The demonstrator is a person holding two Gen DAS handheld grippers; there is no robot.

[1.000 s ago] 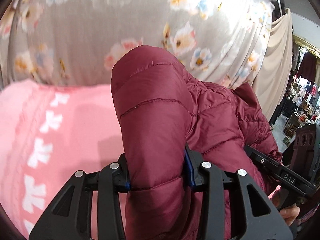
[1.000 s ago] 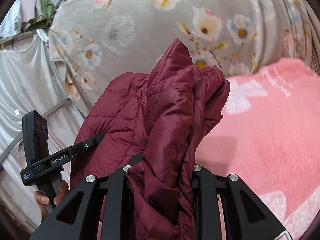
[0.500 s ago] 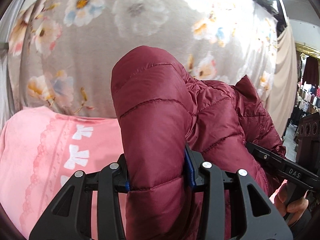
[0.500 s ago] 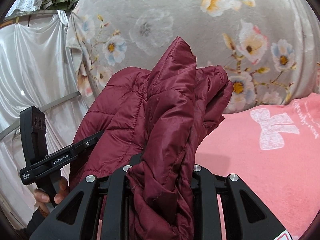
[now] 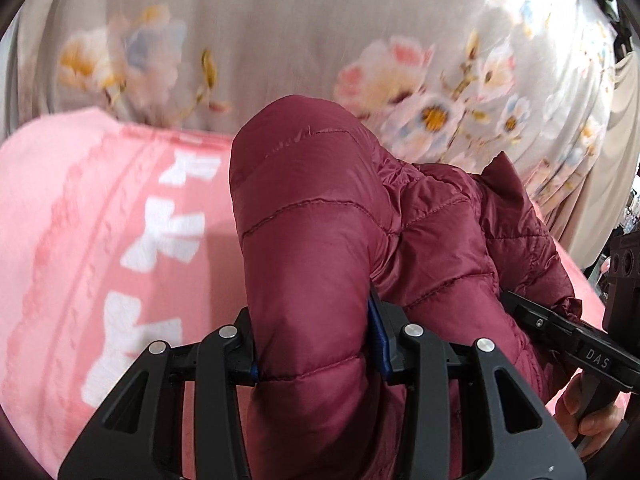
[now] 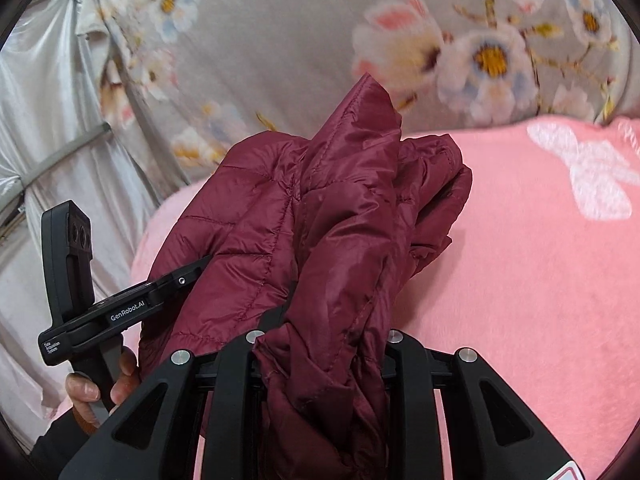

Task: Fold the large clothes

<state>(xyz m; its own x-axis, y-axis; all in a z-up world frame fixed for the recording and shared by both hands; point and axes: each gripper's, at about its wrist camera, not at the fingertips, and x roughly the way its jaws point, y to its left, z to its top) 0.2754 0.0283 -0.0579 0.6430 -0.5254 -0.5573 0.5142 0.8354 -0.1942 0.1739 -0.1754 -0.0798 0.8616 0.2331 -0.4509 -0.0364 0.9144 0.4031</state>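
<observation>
Left hand-held gripper (image 5: 316, 344): jaws partly closed and clamped on a thick, puffy quilted section of the maroon padded jacket (image 5: 320, 240). The blue pads (image 5: 378, 334) press into the fabric on both sides; the padded roll bulges up and beyond the jaws and rounds over at its far end.

Right hand-held gripper (image 6: 322, 344): jaws set narrower, pinching a bunched, creased fold of the same jacket (image 6: 344, 232). A pointed corner of fabric stands up beyond the jaws; loose folds hang down between the gripper's arms toward the camera.

Jacket location: held between the two grippers, above a pink blanket (image 5: 100, 240) with white bow motifs (image 5: 168, 236). Whether any part of the jacket touches the blanket cannot be told. The bulk of the quilted body spans the gap between the two grips.

Left wrist view: the right gripper body appears at the right edge, labelled "DAS", with the person's right hand (image 5: 588, 412) on its handle.

Right wrist view: the left gripper body appears at the left, held by the person's left hand (image 6: 102, 388), dark sleeve below.

Far side: grey cloth with a flower print (image 6: 300, 40) hangs behind the blanket. Pale shiny drape (image 6: 44, 120) at far left in the right wrist view. Background is motion-blurred in the left wrist view.
</observation>
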